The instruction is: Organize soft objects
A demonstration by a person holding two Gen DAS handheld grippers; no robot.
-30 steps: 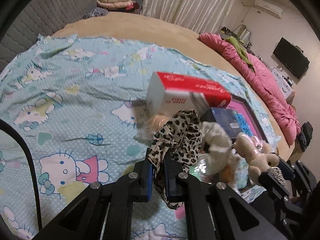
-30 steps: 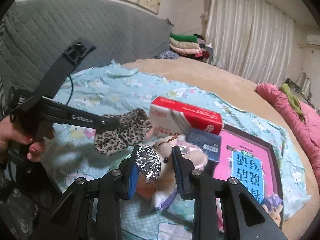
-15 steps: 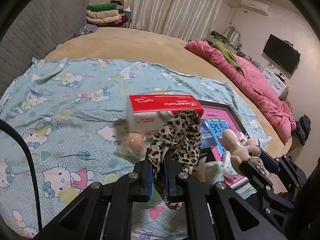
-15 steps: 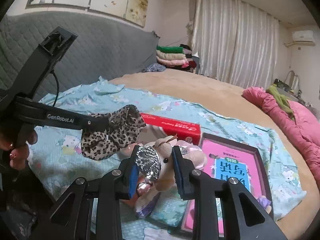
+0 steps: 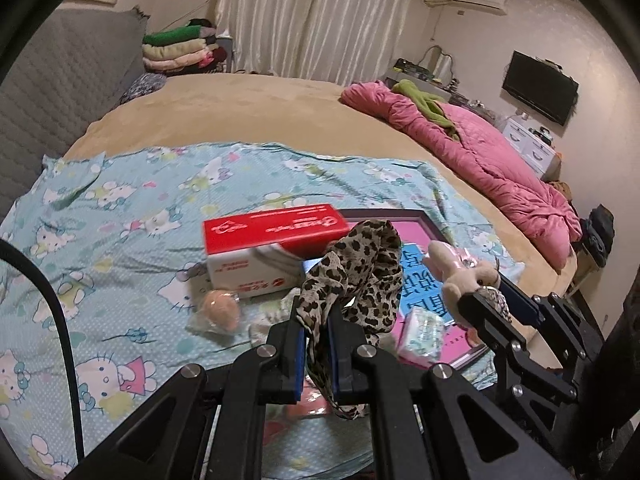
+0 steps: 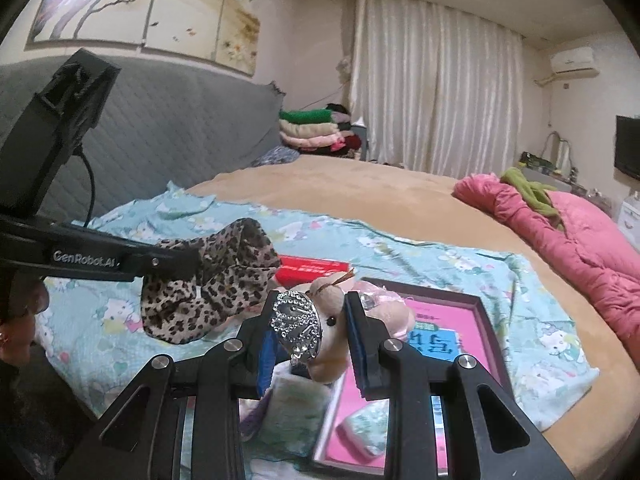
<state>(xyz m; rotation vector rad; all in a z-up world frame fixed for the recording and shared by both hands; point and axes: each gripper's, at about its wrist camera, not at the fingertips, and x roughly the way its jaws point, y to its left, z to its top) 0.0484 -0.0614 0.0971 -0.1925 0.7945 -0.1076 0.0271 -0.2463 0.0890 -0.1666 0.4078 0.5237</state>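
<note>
Left gripper point(image 5: 314, 344), lower centre of its own view: jaws clamped tight on 1 leopard-print cloth point(image 5: 360, 276), pinched at its lower part. The cloth bunches up and right above the fingertips, with a thin tail hanging below them; its long axis runs lower left to upper right. In the right wrist view the same cloth point(image 6: 208, 284) hangs off the left tongs at centre left, clear of the bedding. Right gripper point(image 6: 310, 344), lower centre of its own view: jaws partly closed, clamped on 1 small plush toy point(image 6: 332, 336) wearing a rhinestone piece point(image 6: 296, 324); the toy sits between the pads, face toward the right pad. In the left wrist view the toy point(image 5: 460, 276) shows at right, body lying roughly level, ears pointing left. On the blue cartoon-print sheet point(image 5: 120, 208) below: 1 red-and-white box point(image 5: 264, 248), 1 pink framed board point(image 5: 424, 276), 1 peach ball in clear wrap point(image 5: 220, 312), 1 small tissue pack point(image 5: 420, 332). 1 pink quilt point(image 5: 480, 160) at upper right.
</note>
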